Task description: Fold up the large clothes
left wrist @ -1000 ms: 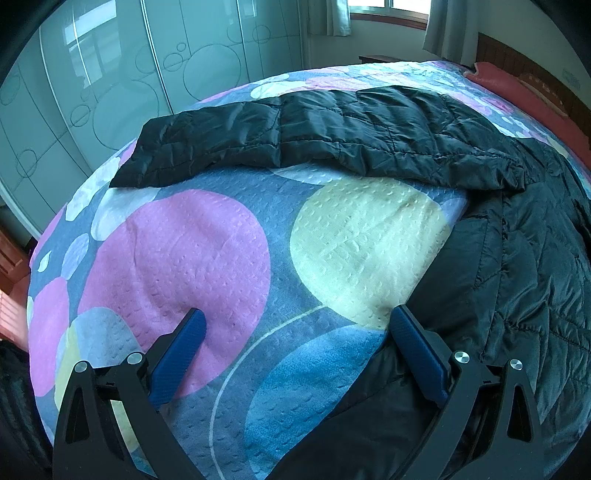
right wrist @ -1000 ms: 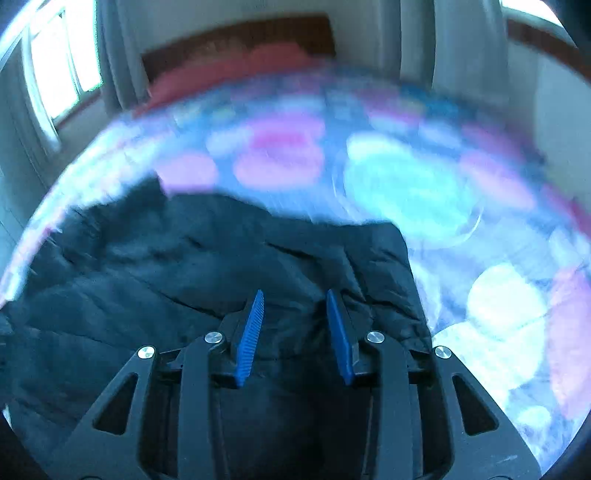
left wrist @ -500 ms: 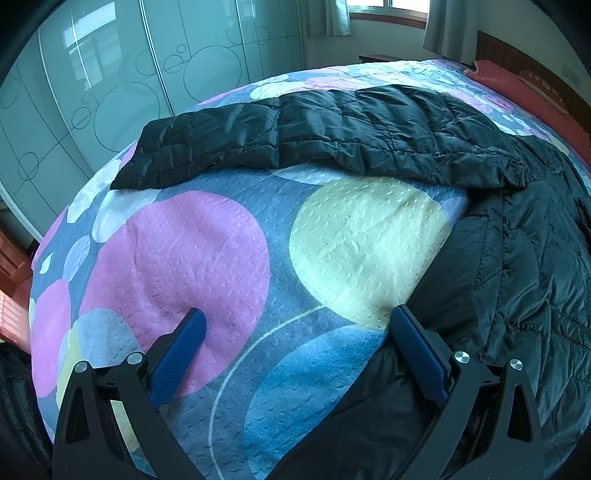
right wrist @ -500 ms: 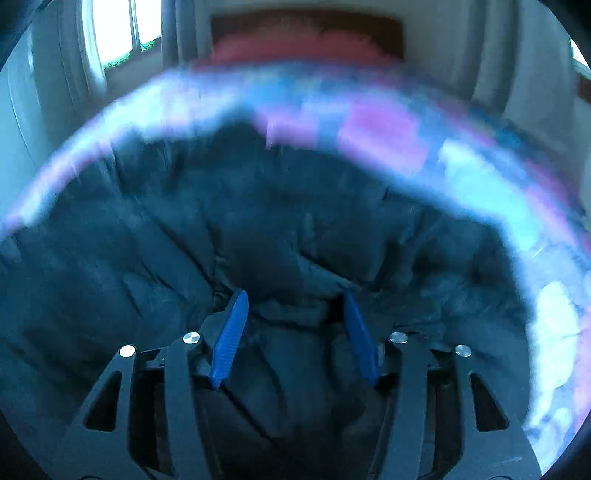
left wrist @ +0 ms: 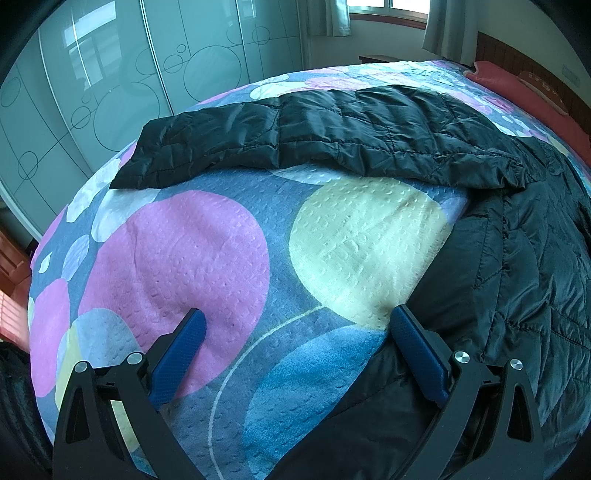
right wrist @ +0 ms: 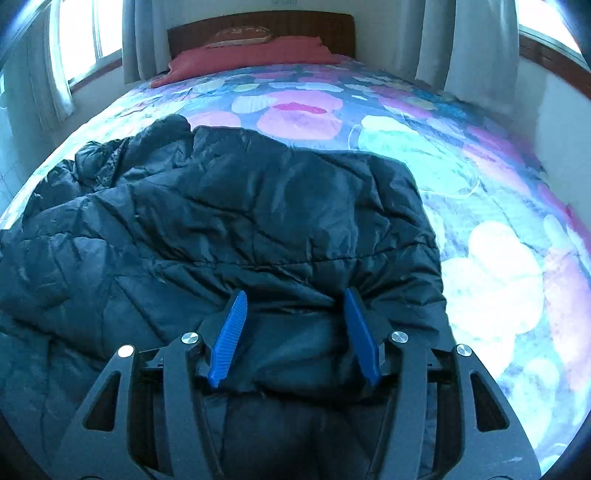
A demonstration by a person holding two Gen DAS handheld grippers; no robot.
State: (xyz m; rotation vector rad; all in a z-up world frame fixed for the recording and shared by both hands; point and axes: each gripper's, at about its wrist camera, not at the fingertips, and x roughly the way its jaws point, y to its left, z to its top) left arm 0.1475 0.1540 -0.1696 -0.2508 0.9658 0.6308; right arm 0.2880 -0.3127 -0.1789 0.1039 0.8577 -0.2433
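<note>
A black quilted jacket (right wrist: 229,221) lies spread on the bed (left wrist: 192,258), puffy and creased. One sleeve (left wrist: 314,136) stretches crosswise ahead of the left claw (left wrist: 295,328), whose jaws stand wide over bare bedspread. The right claw (right wrist: 295,310) has just been opening; its half-spread jaws flank a bunched fold of jacket without pinching it.

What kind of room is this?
A bedroom, most likely. There is a big bed with a circle-patterned cover, a red pillow against a wooden headboard, and tall wardrobe doors beside it.
</note>
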